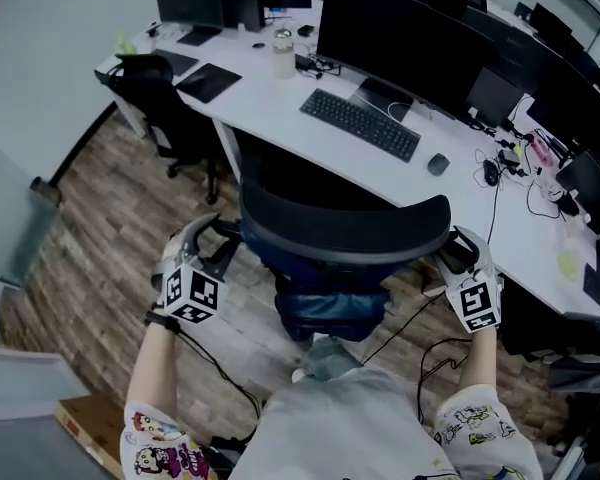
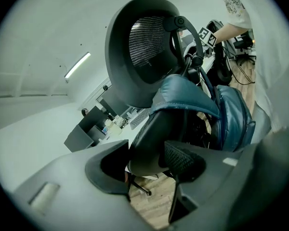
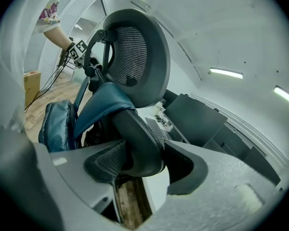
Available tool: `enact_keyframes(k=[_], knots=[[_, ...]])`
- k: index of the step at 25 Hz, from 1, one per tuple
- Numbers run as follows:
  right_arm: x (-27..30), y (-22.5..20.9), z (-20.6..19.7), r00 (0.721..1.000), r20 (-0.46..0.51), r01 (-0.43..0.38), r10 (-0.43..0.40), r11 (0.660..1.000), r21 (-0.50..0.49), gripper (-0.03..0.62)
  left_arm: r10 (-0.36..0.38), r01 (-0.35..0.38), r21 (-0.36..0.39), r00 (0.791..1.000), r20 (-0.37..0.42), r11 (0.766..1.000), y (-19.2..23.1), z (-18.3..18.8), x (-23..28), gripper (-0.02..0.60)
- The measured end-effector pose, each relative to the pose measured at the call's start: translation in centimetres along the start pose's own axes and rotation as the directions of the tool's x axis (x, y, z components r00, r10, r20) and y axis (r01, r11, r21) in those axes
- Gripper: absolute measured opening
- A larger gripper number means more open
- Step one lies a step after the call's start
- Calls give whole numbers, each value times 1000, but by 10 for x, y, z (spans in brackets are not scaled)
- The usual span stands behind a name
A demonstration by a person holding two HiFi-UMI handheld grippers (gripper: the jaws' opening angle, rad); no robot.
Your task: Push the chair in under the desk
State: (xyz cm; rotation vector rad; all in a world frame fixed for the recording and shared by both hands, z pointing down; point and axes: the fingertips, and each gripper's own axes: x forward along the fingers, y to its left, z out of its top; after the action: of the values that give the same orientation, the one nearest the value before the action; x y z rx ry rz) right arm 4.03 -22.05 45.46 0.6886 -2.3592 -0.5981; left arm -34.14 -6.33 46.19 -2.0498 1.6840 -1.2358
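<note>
**Head view.** The chair [image 1: 345, 230] stands at the white desk [image 1: 280, 108], facing the keyboard [image 1: 360, 123]. The curved top edge of its back is just near of the desk's near edge, with a dark gap between them. A blue bag [image 1: 330, 308] lies on the seat behind the back.

The left gripper [image 1: 220, 248] grasps the left end of that curved rim, and the right gripper [image 1: 455, 253] grasps the right end. Left of the chair the wood floor [image 1: 100, 248] is open as far as a second chair [image 1: 155, 93] at the desk's far left corner. Black cables [image 1: 420, 318] trail over the floor to the right, and dark clutter under the desk edge crowds that side. A cardboard box [image 1: 90, 423] sits at the near left.

**Left gripper view.** Both jaws are clamped on the dark rounded end of the back's frame, which fills the space between the pads [image 2: 183, 160]. The mesh panel [image 2: 147, 42] rises above, and the blue bag bulges on the right. Bare floor shows below the jaws. The desk's edge runs off to the far left.

**Right gripper view.** Here too the frame end fills the space between the pads [image 3: 108, 160], so the jaws are clenched on it. The desk's white edge runs just right of the frame, with a strip of floor beneath. The monitor [image 3: 197, 117] backs stand far right.
</note>
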Motion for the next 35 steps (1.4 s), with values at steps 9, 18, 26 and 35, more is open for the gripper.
enact_keyframes(k=[9,18,26,35], knots=[[27,-17,5,999,-13,42,-42,999,17,250,-21,21,23,1000,2,1000,31,-1,42,245],[48,-20,16,995,-39,96,-94,994,47,249,-34,31,49,999,43,998,69,-7,80,250],[69,-11,31,980,-110,177,-168,981,81,250,-101,89,107,989,109,990,107,-19,120,252],[91,5,55,949,-185,281,-257,952,119,250,-177,144,179,967,182,973,151,-32,163,252]])
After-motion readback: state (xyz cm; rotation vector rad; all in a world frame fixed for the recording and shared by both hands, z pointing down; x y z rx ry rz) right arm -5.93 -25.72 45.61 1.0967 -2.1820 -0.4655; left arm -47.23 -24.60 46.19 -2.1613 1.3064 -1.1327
